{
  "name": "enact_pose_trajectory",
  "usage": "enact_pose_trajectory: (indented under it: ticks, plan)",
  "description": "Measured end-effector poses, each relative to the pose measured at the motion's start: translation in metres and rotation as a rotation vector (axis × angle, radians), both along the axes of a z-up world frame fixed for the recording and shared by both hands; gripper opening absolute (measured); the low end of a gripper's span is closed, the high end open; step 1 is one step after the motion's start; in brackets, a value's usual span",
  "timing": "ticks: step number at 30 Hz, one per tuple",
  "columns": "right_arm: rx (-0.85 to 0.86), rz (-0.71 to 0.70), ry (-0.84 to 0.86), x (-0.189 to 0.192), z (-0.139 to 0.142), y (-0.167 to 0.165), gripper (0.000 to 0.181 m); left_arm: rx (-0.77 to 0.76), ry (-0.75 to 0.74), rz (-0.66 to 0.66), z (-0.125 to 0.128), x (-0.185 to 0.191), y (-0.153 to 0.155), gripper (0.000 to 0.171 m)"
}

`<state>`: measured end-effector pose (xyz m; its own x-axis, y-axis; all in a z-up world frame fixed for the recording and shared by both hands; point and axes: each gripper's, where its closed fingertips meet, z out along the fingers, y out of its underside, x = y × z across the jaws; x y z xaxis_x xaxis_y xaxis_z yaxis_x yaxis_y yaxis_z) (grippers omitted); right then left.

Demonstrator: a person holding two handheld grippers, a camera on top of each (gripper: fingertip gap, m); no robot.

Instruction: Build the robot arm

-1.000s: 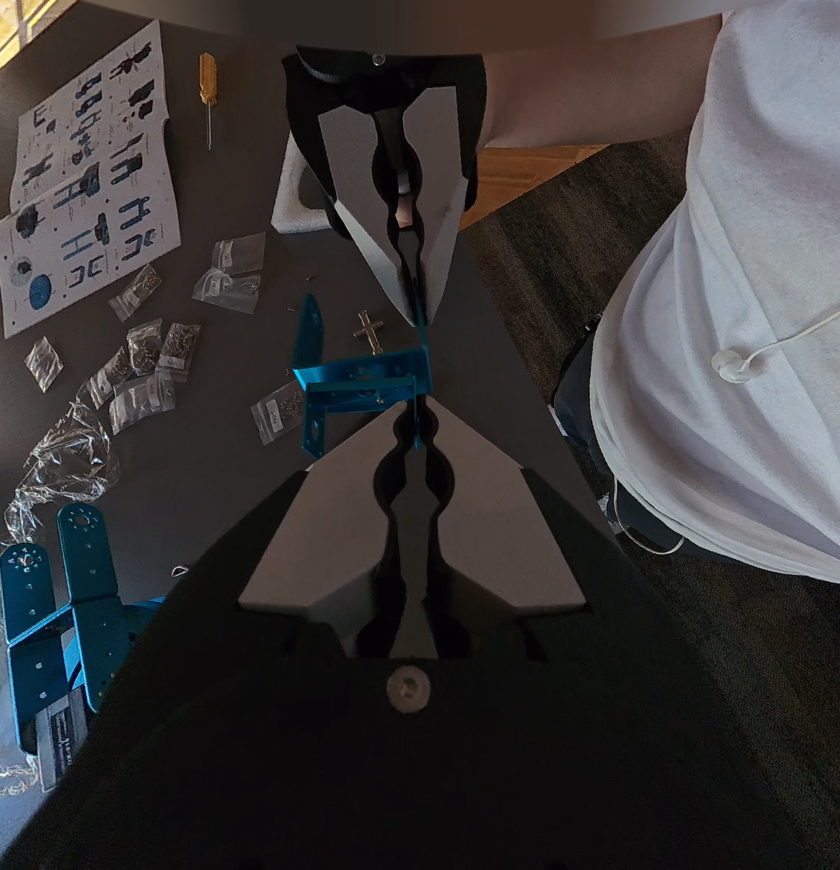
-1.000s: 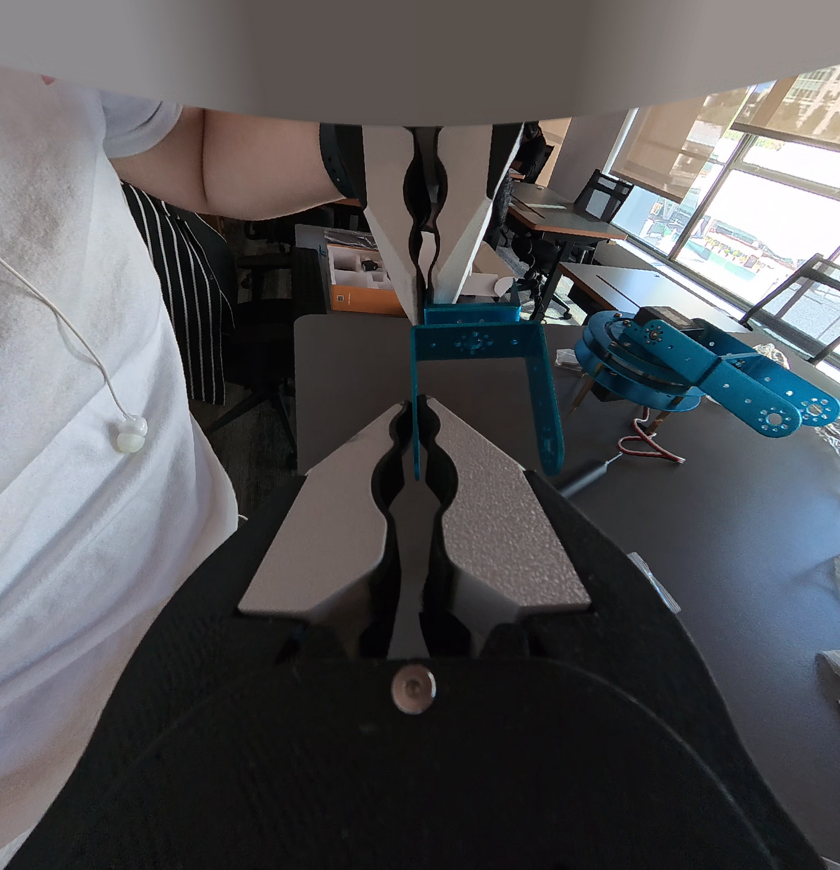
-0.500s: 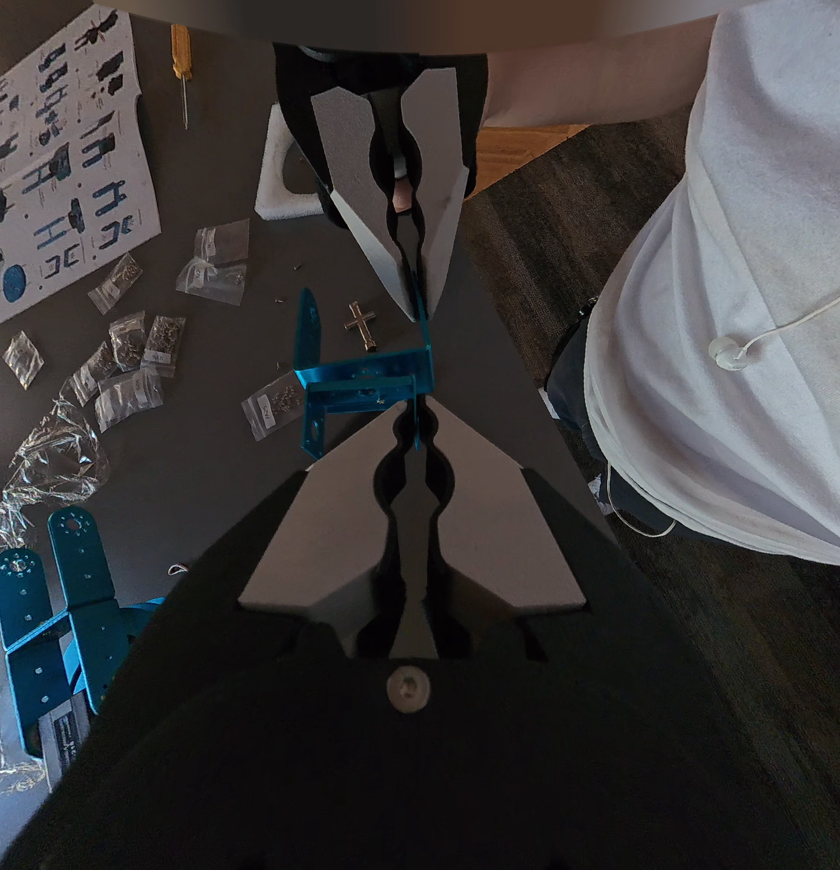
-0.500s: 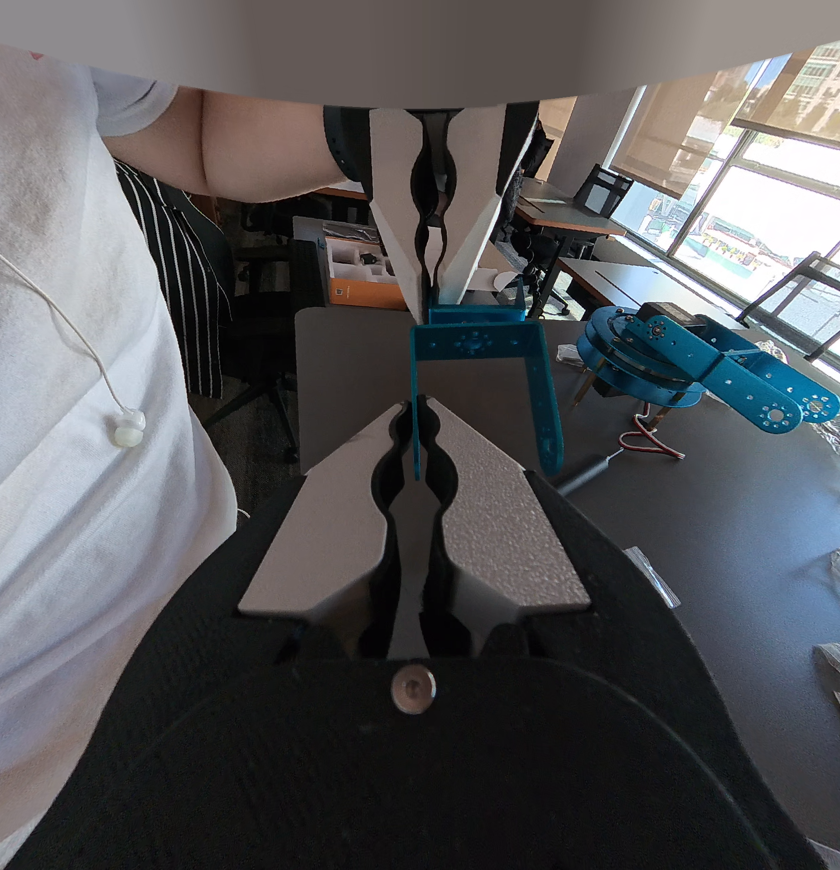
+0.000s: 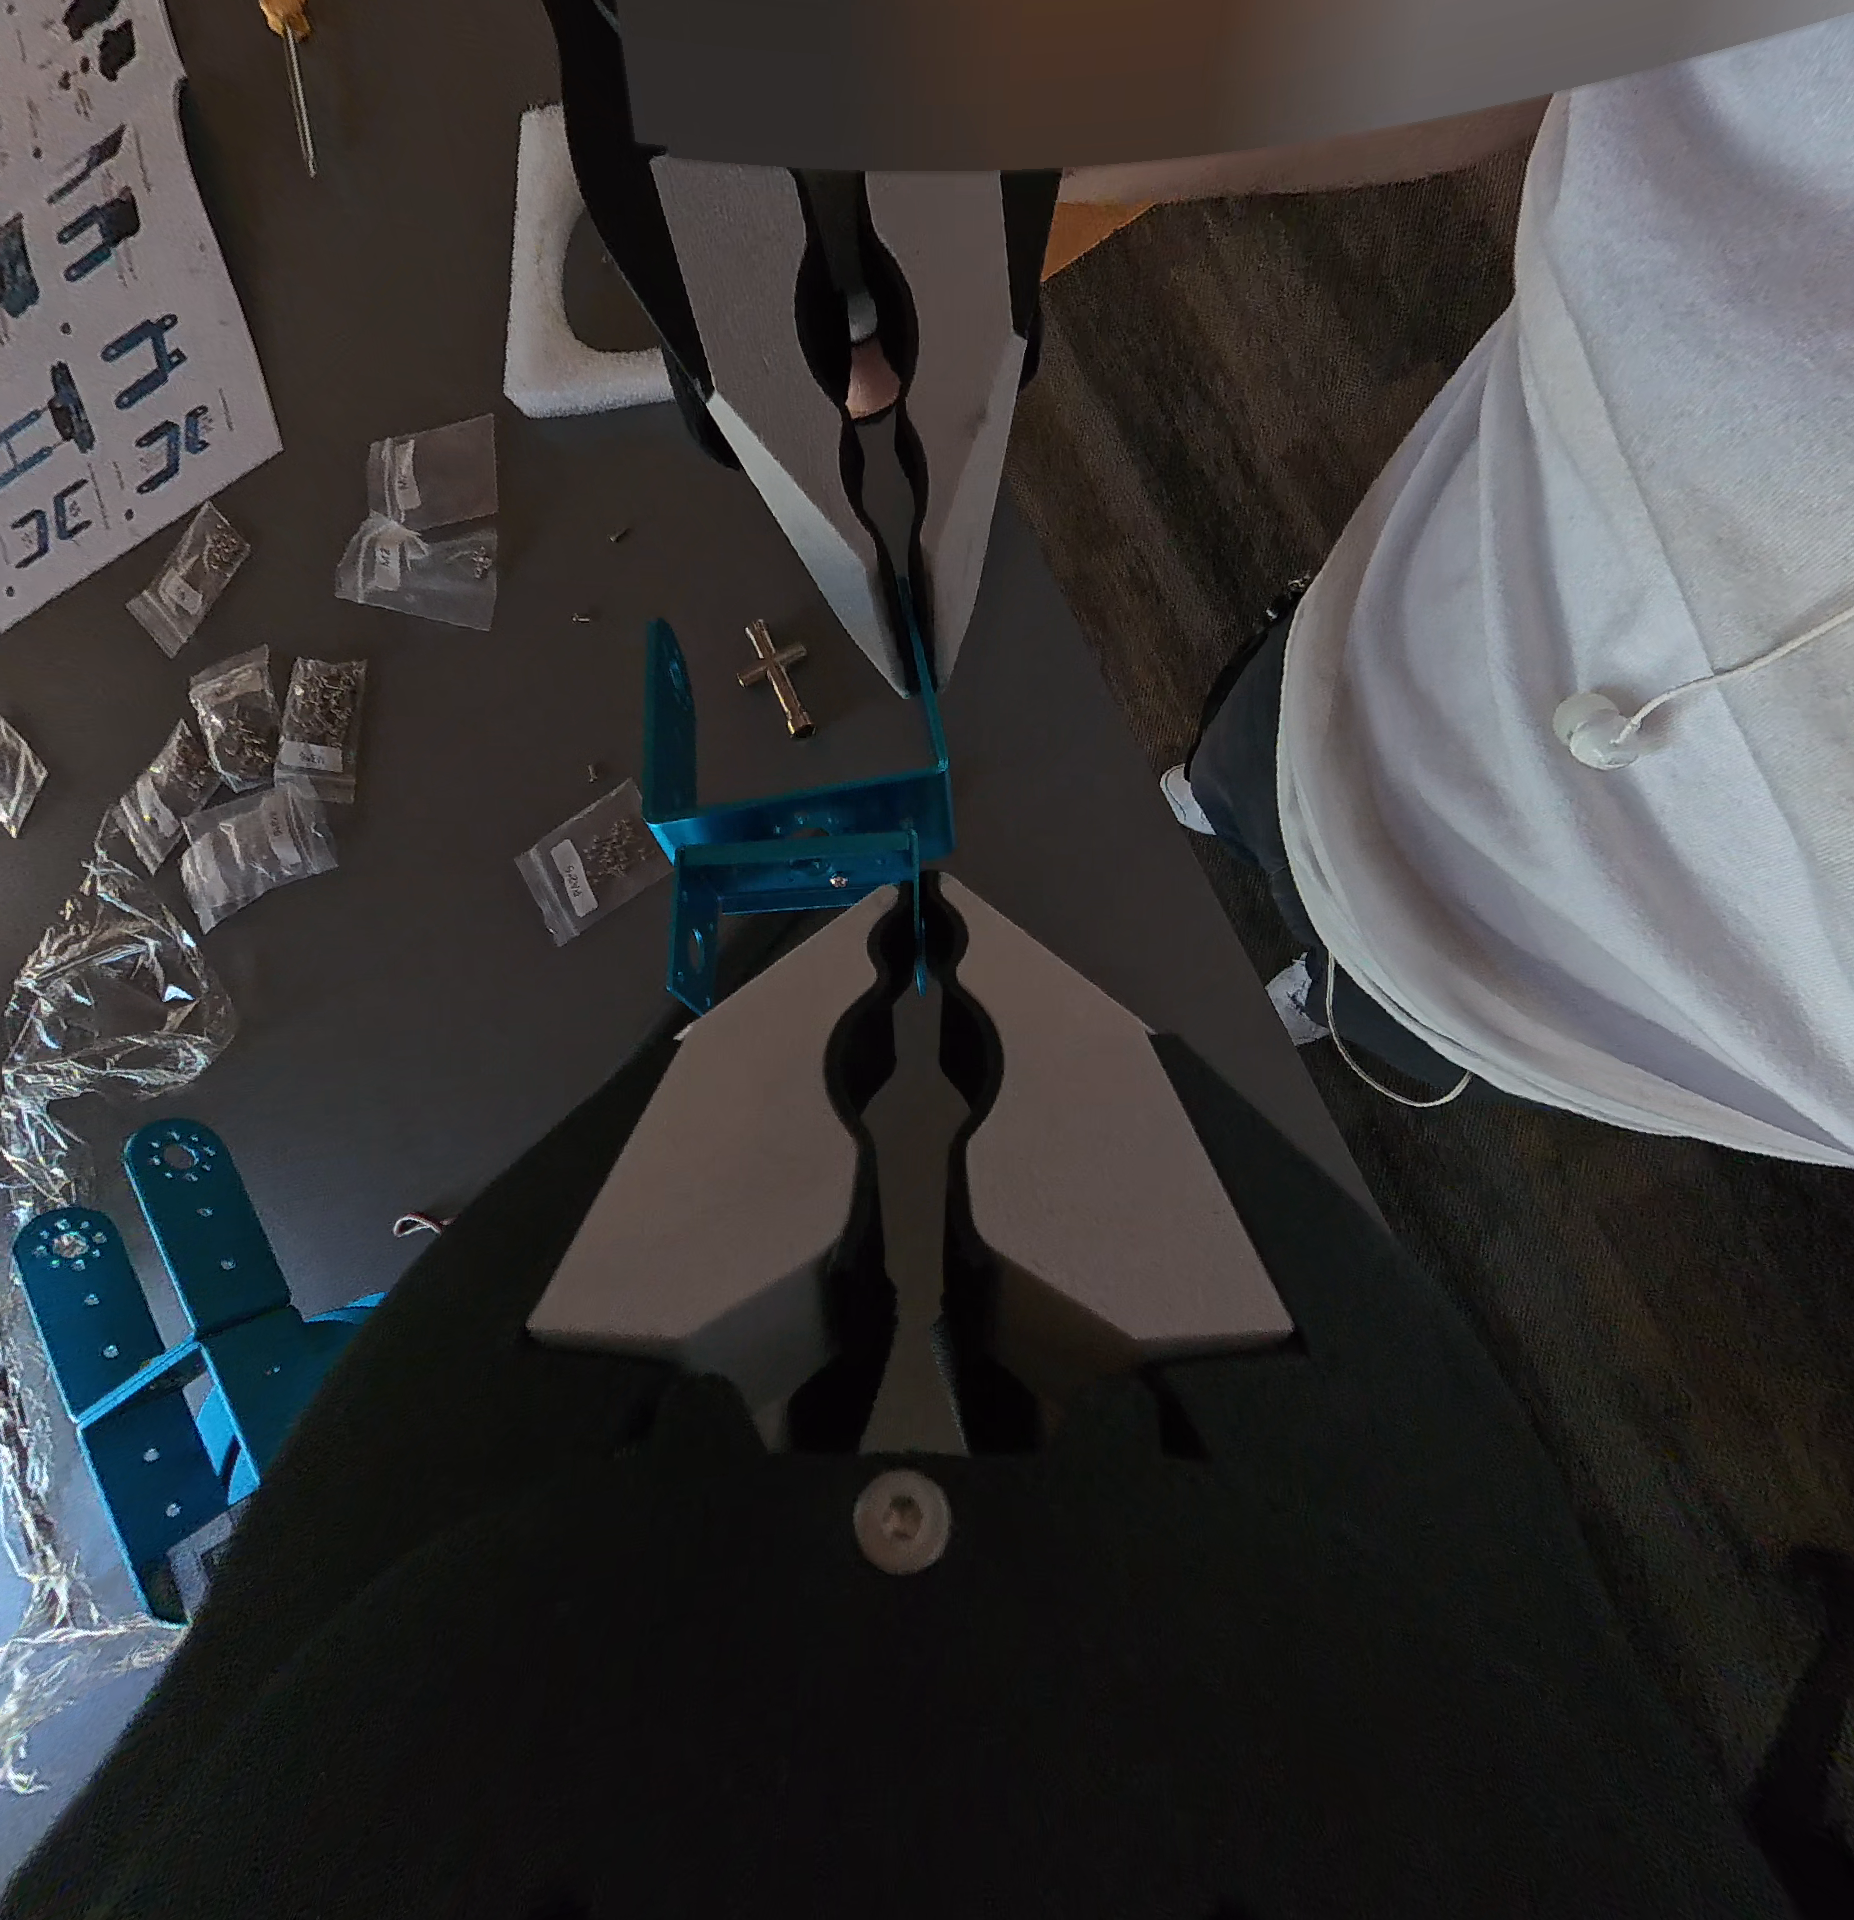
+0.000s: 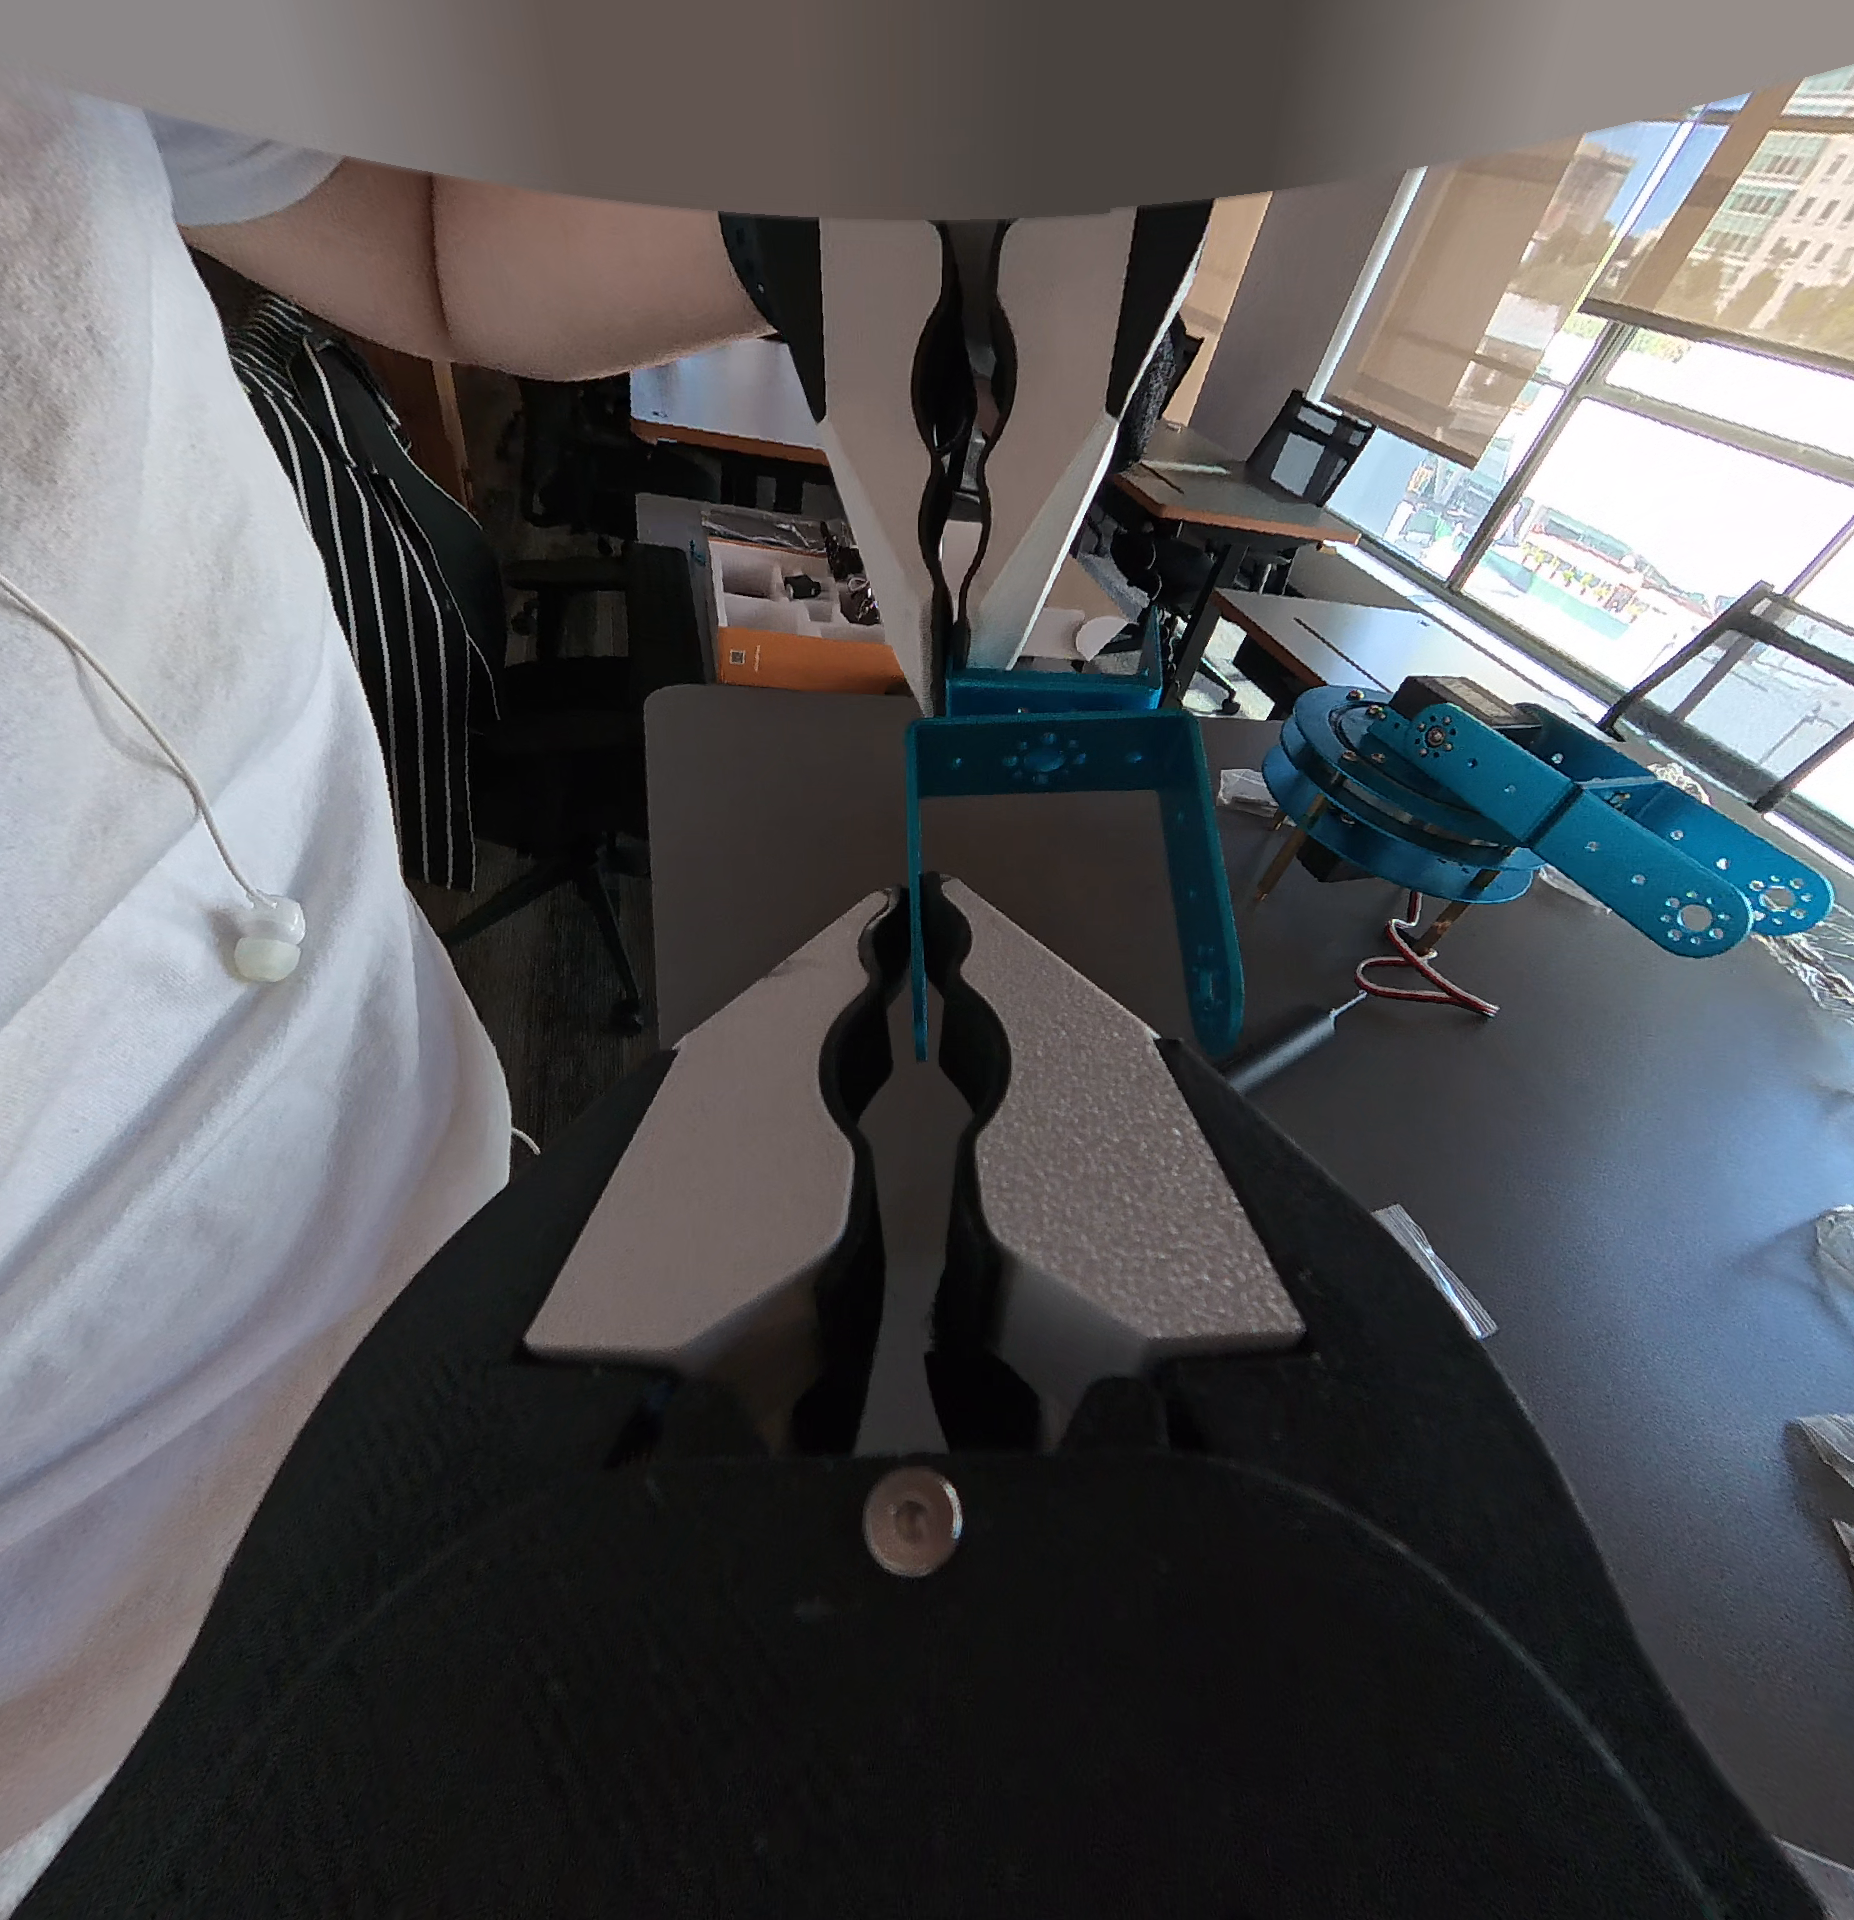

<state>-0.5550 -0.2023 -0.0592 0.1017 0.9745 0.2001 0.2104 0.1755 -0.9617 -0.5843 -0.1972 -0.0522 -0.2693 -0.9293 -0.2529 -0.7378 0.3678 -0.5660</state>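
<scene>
Two blue metal U-brackets sit back to back in the air above the dark table [image 5: 403, 1039]. My left gripper [image 5: 918, 899] is shut on one leg of the near bracket [image 5: 788, 878]. My right gripper [image 6: 918, 894] is shut on one leg of the other bracket [image 6: 1053, 764]. The grippers face each other tip to tip. The right gripper [image 5: 918, 665] shows at the top of the left wrist view, holding its bracket [image 5: 798, 805]. The left gripper [image 6: 954, 655] shows at the top of the right wrist view, holding its bracket [image 6: 1048, 691].
A blue robot arm assembly [image 6: 1525, 800] stands on the table, also in the left wrist view [image 5: 154, 1351]. An instruction sheet [image 5: 92, 312], screw bags [image 5: 268, 758], a cross-shaped wrench [image 5: 772, 675], white foam [image 5: 570, 343] and crumpled plastic wrap [image 5: 92, 997] lie around. The person's white shirt [image 5: 1629, 623] is close by. Some 4 centimetres of space lies between my two pairs of fingers.
Both grippers keep their hold on the brackets. The pair has shifted a little over the table, so the sheet and bags slide toward the upper left in the left wrist view.
</scene>
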Motion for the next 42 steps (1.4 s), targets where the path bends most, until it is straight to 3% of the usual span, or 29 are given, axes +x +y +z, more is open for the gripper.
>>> enact_pose_trajectory:
  ticks: [34,42]
  plan:
    - [0.000,-0.006,0.139,0.032,-0.004,0.005,0.000,0.004,0.210,0.012,-0.004,0.037,0.004,0.000]
    - [0.005,0.012,0.135,0.030,-0.012,0.005,0.001,-0.037,0.231,0.030,-0.015,0.036,0.005,0.000]
